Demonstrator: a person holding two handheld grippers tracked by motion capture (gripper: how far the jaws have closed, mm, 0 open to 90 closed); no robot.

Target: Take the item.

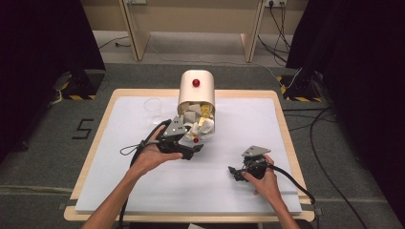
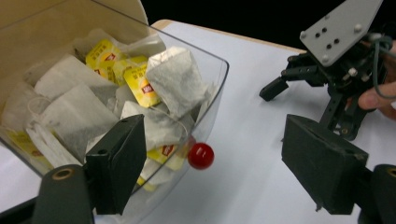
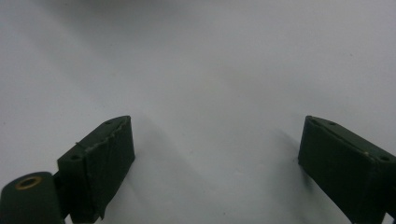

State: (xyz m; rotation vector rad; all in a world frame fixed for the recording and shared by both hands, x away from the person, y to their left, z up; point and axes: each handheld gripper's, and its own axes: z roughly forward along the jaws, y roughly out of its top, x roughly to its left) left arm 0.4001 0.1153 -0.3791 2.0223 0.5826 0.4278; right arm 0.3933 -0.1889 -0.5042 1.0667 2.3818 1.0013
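Clear, glossy plastic for the open front of the dispenser (image 2: pixel 205 88), with matt cream walls behind. Inside, tea bags (image 2: pixel 175 79) of thin white paper, slightly fibrous and wrinkled, with smooth yellow printed paper tags. Glossy, smooth red knob (image 2: pixel 201 156), like polished plastic. Matt white sheet on the table (image 1: pixel 267 129), smooth, with pale wood showing at the edge. Black matt pads on the left gripper (image 2: pixel 212 172) and right gripper (image 3: pixel 215 158), rubbery, a little rough at the edges. Grey matt plate with screw holes, plastic or metal, unclear.
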